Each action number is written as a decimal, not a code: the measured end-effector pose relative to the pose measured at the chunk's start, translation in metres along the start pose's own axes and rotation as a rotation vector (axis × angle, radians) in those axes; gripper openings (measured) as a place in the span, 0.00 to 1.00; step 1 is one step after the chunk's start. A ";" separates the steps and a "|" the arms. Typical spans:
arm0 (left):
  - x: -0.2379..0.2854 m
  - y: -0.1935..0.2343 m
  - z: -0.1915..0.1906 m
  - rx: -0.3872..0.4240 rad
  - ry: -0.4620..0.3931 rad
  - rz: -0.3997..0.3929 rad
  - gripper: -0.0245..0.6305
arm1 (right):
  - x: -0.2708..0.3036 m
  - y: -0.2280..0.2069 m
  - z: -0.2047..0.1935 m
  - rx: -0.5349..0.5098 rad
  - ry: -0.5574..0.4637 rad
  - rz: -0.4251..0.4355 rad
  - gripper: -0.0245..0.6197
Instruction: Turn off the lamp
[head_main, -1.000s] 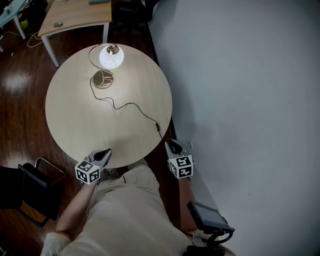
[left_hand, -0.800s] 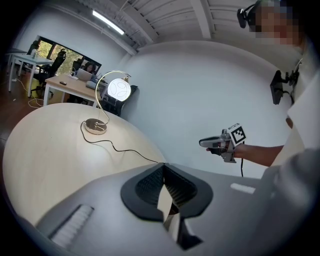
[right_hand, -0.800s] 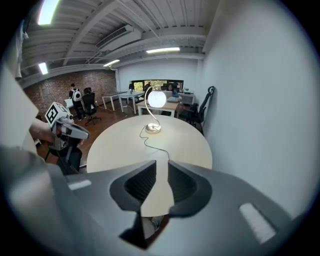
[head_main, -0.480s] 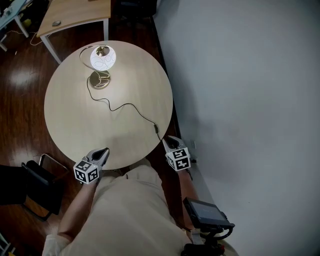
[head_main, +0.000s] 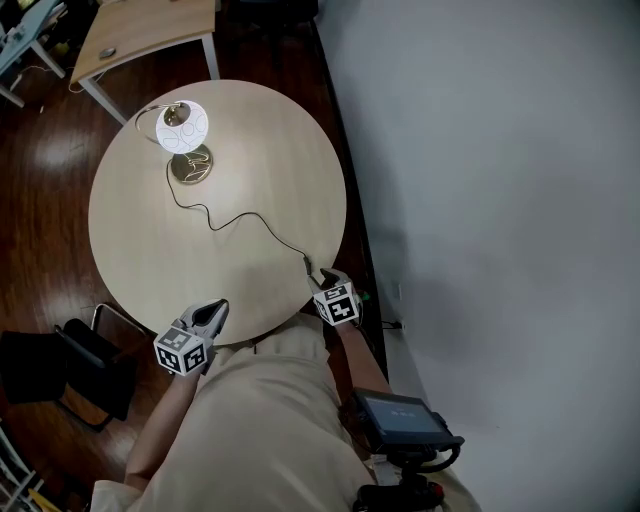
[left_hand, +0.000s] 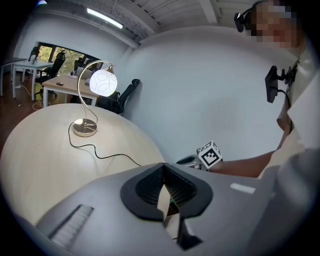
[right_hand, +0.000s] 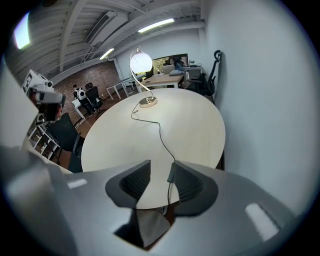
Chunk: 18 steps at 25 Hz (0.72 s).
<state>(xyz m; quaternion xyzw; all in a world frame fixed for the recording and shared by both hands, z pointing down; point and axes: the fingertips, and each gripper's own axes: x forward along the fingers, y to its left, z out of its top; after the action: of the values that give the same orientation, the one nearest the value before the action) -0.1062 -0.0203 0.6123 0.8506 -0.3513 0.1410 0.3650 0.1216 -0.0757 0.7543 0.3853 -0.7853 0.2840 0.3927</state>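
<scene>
Now, near edge: left gripper (head_main: 212, 311) clenched, empty, idle by table (head_main: 130, 250) rim. Then right gripper (head_main: 322, 277): jaws just sprung apart, inline switch (right_hand: 171, 172) between them, close to one pad, not pinched. Risk: off-centre squeeze skids switch sideways, misses button, or tugs cord (head_main: 240, 218). Far side: lamp (head_main: 186, 128) lit; hard yank could drag it over.

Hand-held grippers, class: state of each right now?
Left hand-held gripper: closed, empty.
Right hand-held gripper: open, jaws just opening; cord switch between them.
</scene>
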 end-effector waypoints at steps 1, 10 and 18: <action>0.003 0.000 0.002 -0.001 0.003 0.008 0.04 | 0.013 0.002 -0.007 -0.007 0.018 0.014 0.25; 0.015 -0.001 0.014 -0.017 0.027 0.081 0.04 | 0.088 -0.020 -0.047 0.114 0.114 0.021 0.25; 0.001 0.011 0.021 -0.034 0.006 0.160 0.04 | 0.114 -0.024 -0.061 0.166 0.139 0.023 0.25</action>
<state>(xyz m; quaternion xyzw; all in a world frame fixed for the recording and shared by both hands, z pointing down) -0.1138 -0.0412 0.6035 0.8130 -0.4197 0.1663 0.3678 0.1213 -0.0867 0.8852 0.3868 -0.7343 0.3784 0.4098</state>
